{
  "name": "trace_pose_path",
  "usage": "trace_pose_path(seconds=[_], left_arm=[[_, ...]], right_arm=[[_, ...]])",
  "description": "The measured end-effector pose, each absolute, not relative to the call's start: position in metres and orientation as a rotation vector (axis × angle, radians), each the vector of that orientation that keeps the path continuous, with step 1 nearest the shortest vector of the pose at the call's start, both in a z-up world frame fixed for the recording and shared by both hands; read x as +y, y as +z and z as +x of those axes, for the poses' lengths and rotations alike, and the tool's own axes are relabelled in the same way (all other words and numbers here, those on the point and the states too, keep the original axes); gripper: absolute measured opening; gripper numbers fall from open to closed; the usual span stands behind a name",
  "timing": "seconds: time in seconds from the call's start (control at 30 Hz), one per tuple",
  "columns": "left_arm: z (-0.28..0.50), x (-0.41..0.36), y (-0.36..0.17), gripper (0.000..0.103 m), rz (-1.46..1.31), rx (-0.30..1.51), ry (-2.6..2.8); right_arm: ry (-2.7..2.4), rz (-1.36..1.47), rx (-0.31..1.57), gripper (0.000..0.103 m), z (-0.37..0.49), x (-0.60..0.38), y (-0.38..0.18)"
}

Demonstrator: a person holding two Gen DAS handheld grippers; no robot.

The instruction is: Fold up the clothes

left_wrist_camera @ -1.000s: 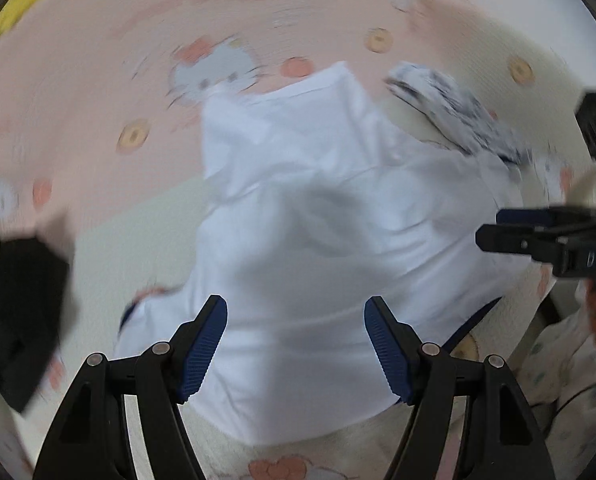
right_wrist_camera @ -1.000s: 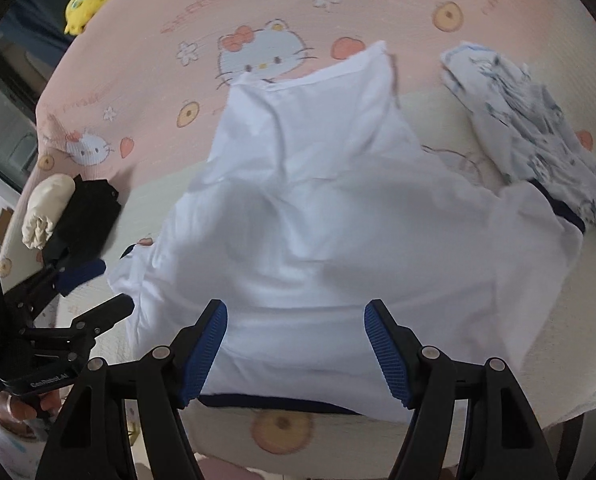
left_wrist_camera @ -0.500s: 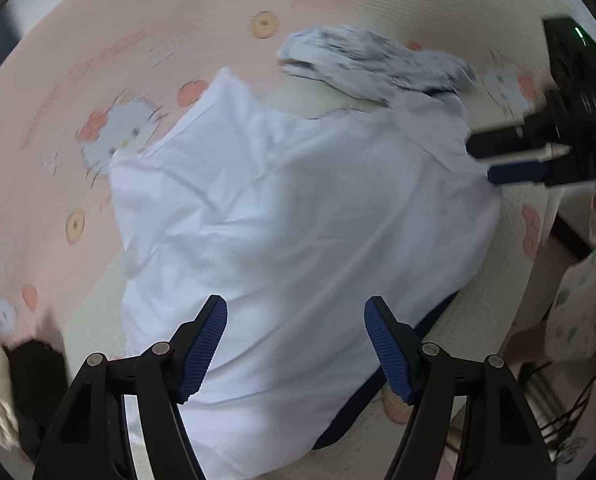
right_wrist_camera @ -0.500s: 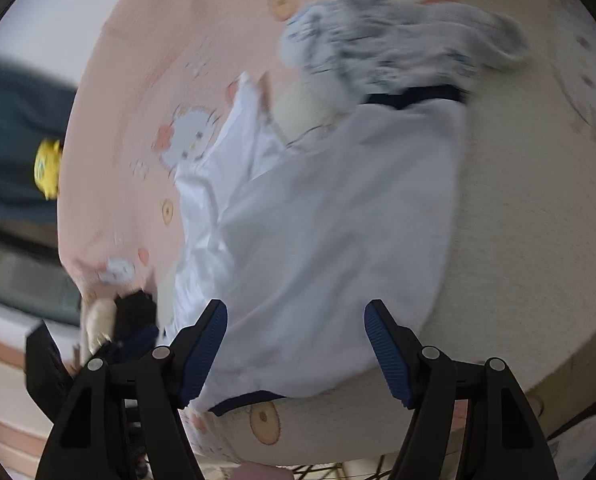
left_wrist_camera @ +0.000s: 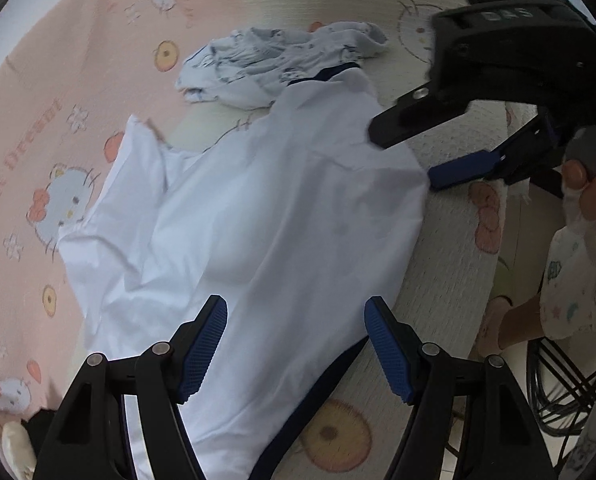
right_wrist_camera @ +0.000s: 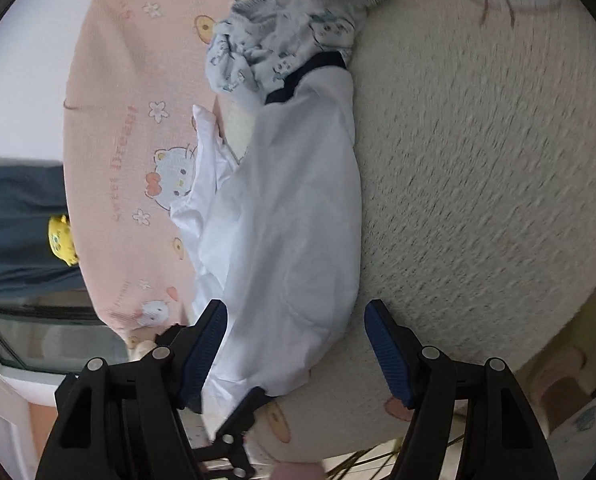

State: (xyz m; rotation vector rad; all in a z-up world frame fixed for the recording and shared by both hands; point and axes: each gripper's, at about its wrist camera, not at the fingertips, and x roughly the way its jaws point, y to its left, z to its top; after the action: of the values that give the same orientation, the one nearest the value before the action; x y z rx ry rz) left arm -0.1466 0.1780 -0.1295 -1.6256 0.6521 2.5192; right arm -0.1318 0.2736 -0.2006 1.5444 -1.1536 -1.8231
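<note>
A white shirt with dark navy trim lies spread and rumpled on the bed, which is covered by a pink and cream sheet printed with cartoon cats and the words "Sweet Dream". The shirt has been partly doubled over on itself, with one navy-edged end up by a second garment and another navy edge running along the near side. That second garment, a crumpled pale printed piece, sits bunched just beyond the shirt, touching its far end.

The left gripper hovers above the near part of the shirt, its jaws wide apart with only cloth showing between the blue pads; it holds nothing. The right gripper comes in from the side of the bed at the shirt's edge, its jaws also spread, one black finger above the cloth and one blue pad just beside the hem. In its own view the right gripper's jaws frame the shirt lengthwise, gripping nothing.

A hand holds the right gripper's handle, and a patterned sleeve shows below it. At the bed's far corner lie a dark cloth and a cream bundle. A small yellow toy sits beyond the bed. No containers appear anywhere.
</note>
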Motion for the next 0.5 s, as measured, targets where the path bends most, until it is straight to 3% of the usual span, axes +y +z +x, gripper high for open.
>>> trace_pose_path(seconds=[0.17,0.23,0.3,0.37,0.5], left_arm=[[-0.159,0.190,-0.132,0.069,-1.613,0.587,2.466],[-0.165,0.193,-0.133,0.069,-1.614,0.520,2.453],[-0.169,0.197,-0.134,0.069,-1.619,0.476,2.445],[-0.174,0.199,-0.135,0.069,-1.615,0.446,2.445],[-0.184,0.204,-0.138,0.069,-1.608,0.386,2.443]], right_arm=[[-1.760,1.526,-1.282,0.070,-0.136,0.273,-0.212],[-1.746,1.518,-1.348,0.065,-0.137,0.274,-0.215],[-1.753,1.554,-1.368,0.031,-0.138,0.276,-0.222],[-1.760,1.590,-1.388,0.007,-0.139,0.277,-0.229],[-1.735,1.575,-1.427,0.006,-0.139,0.281,-0.229]])
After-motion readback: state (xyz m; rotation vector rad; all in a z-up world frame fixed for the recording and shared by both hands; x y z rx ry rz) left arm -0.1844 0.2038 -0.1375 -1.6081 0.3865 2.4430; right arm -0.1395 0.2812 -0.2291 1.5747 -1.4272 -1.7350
